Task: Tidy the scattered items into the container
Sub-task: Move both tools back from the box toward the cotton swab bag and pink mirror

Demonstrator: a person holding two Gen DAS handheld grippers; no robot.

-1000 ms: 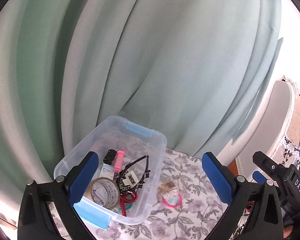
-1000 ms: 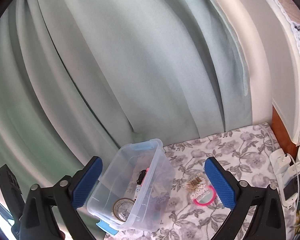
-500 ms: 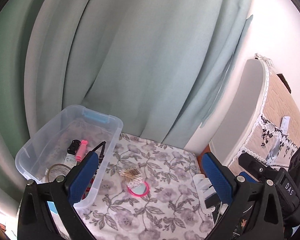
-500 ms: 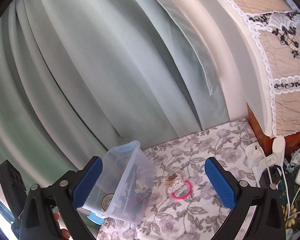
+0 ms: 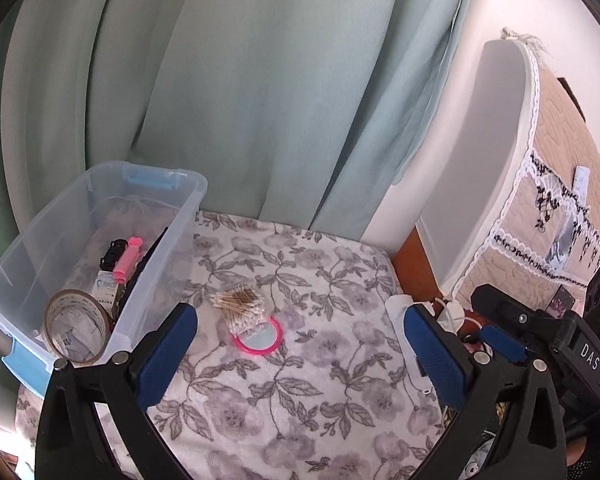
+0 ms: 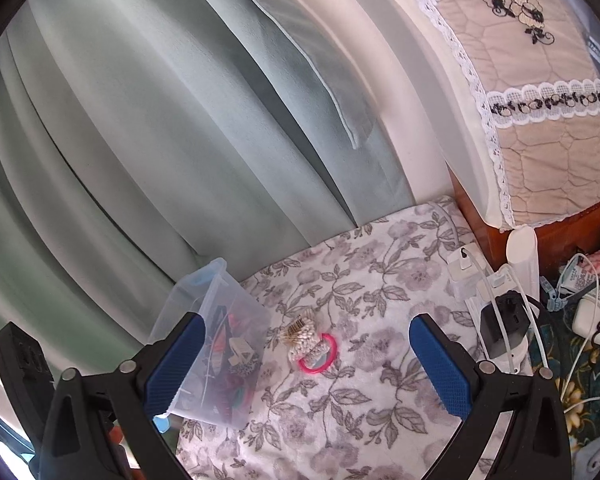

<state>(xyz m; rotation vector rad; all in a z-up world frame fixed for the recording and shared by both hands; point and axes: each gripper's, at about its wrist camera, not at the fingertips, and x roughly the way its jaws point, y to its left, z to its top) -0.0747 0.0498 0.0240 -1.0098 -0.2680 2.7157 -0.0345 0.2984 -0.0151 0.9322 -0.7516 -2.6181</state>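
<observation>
A clear plastic bin point(image 5: 168, 240) with blue latches stands at the left on a floral cloth point(image 5: 320, 280); it holds a tape roll point(image 5: 78, 330), a pink marker point(image 5: 126, 260) and other small items. A bundle of cotton swabs point(image 5: 242, 306) lies partly on a pink round mirror point(image 5: 260, 340) just right of the bin. My left gripper point(image 5: 300, 354) is open and empty, above and nearer than them. In the right wrist view the bin point(image 6: 216, 316), swabs point(image 6: 302, 336) and mirror point(image 6: 320, 358) lie ahead of my open, empty right gripper point(image 6: 308, 362).
Green curtains point(image 5: 240, 80) hang behind the cloth. A white headboard with a lace cover point(image 5: 500, 160) stands at the right. Chargers, a power strip and cables point(image 6: 504, 320) lie at the cloth's right edge. The right gripper's body point(image 5: 548, 344) shows in the left wrist view.
Both views have swung right and tilted down. The bin has shifted left in frame and the swabs and mirror now sit centred between the fingers. Both grippers stay open.
</observation>
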